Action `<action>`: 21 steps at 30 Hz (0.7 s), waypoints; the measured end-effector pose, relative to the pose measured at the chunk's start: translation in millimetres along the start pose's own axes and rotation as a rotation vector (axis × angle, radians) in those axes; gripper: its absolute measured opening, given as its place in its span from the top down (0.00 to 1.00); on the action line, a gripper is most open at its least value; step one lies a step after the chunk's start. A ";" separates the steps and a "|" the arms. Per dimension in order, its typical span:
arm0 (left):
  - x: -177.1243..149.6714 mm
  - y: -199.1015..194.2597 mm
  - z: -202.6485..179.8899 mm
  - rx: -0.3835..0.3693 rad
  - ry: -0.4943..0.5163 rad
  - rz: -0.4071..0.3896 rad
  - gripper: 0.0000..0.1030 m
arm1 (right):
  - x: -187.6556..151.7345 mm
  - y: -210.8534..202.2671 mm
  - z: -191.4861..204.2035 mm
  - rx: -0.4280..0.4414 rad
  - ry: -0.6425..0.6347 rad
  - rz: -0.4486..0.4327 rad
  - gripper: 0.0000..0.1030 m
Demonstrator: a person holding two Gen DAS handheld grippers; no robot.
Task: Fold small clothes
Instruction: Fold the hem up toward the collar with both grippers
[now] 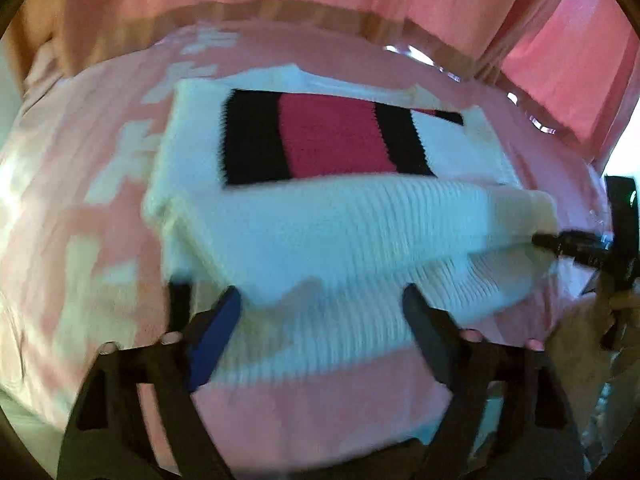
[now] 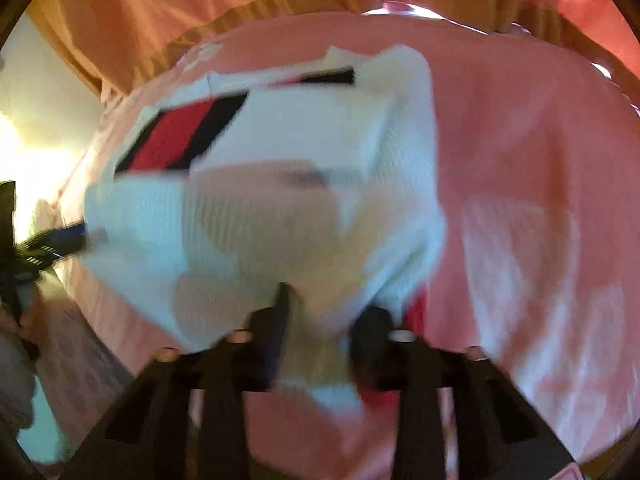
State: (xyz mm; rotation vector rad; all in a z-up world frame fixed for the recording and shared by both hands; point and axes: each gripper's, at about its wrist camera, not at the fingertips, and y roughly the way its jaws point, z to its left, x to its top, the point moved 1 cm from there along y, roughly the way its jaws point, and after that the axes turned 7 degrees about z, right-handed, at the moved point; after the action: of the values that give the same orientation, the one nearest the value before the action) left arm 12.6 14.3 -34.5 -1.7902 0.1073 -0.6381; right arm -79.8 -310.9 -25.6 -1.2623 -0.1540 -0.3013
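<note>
Sweater (image 1: 320,216) is the thing being folded here: white ribbed knit with a black-red-black striped block, lying on a pink sheet (image 1: 100,200) that has pale patches on it. From the left wrist view it fills the middle, stripes up around 12 o'clock, and a folded white band runs across the centre out toward 3 o'clock.

Left gripper (image 1: 320,308) sits at about 6 o'clock with its jaws spread wide, blue pad on one finger and black on the other. The near hem of the knit lies between and just past the tips, but the pads aren't pressing on it, so it's let go.

Right gripper (image 2: 324,312) is a different story: in its own view the jaws stand close together with a bunched wad of white knit pinched between them, so it's clamped on the sweater. Everything's pretty motion-blurred.

Pink curtain (image 2: 200,8) hangs behind the bed at 12 o'clock in both views.
</note>
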 end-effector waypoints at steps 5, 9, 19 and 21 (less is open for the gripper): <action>72.3 -16.8 53.8 -0.004 -0.305 -0.179 0.40 | 60.1 -38.4 -34.4 -0.051 0.149 -0.312 0.68; 68.2 -64.9 80.4 0.011 -0.353 -0.338 0.17 | 42.4 -59.9 -41.3 -0.067 0.129 -0.390 0.41; 40.5 -18.0 41.9 0.032 0.023 -0.215 0.09 | 29.8 -5.5 -41.2 -0.010 0.047 -0.239 0.39; 36.1 -11.1 31.2 0.041 0.096 -0.210 0.09 | 32.1 -0.2 -42.1 -0.004 0.056 -0.229 0.39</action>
State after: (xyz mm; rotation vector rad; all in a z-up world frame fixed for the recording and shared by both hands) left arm 55.1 30.9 -16.7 -1.7444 -0.0296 -0.8703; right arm -51.5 -355.5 -29.1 -1.2405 -0.2504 -0.5341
